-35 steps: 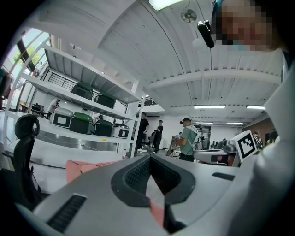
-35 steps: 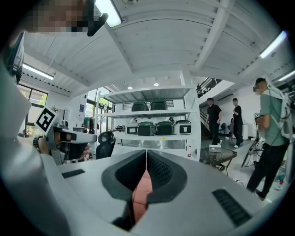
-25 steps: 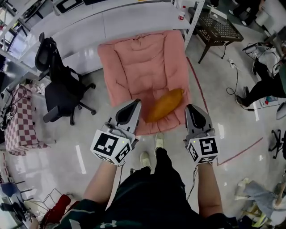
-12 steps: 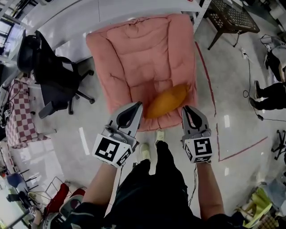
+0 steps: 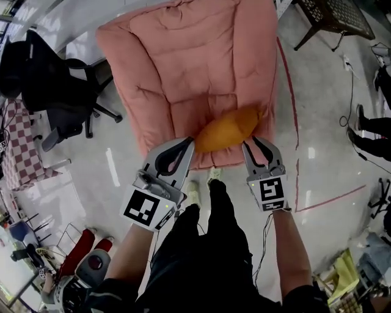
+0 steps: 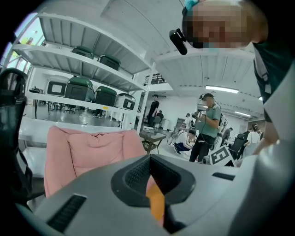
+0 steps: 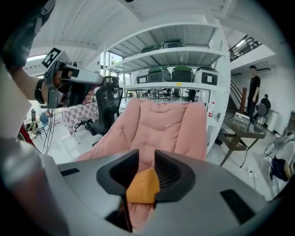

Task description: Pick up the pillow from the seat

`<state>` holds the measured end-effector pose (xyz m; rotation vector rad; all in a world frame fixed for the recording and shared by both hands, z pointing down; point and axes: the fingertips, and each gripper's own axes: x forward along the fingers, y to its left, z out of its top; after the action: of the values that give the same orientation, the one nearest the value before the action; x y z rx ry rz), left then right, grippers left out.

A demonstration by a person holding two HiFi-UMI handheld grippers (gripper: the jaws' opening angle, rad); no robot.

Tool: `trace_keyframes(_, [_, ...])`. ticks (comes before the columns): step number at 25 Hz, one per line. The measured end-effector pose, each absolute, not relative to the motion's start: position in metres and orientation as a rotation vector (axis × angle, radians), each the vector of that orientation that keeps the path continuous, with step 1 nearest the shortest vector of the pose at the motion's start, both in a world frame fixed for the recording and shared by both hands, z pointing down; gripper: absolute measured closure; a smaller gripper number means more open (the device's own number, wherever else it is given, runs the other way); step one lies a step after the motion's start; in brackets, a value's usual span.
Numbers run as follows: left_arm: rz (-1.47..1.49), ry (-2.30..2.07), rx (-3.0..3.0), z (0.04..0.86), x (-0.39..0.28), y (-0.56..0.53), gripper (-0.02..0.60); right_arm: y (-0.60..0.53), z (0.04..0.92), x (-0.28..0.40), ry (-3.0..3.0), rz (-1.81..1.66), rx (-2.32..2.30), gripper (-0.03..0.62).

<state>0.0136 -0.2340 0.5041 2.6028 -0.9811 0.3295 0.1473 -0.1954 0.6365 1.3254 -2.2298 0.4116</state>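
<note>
An orange pillow [image 5: 226,129] lies at the front edge of a pink padded seat [image 5: 183,61]. My left gripper [image 5: 188,142] hangs just off the pillow's left end with its jaws together. In the left gripper view the pads [image 6: 138,173] meet, and a strip of the pillow [image 6: 156,203] shows below them. My right gripper [image 5: 250,142] is at the pillow's right end, its jaws opening. In the right gripper view there is a gap between the pads [image 7: 169,171]; the pillow [image 7: 143,186] shows through it without being pressed.
A black office chair [image 5: 43,79] stands left of the seat, with a checkered cloth [image 5: 15,153] beyond it. A dark side table [image 5: 336,15] is at the upper right. Red tape [image 5: 293,153] runs along the floor. Shelves with bins [image 7: 175,73] rise behind the seat.
Both grippers have come closer to the pillow, whose ends they now reach. The right jaws have parted from shut. The seat fills more of the head view.
</note>
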Motion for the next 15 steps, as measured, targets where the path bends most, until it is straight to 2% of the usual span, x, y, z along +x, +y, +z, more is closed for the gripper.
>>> trace_keyframes(15, [0.410,-0.982,2.482,0.572,0.030,-0.255,0.581,-0.194,0.757,0.148,-2.136,-0.073,0.554,0.350])
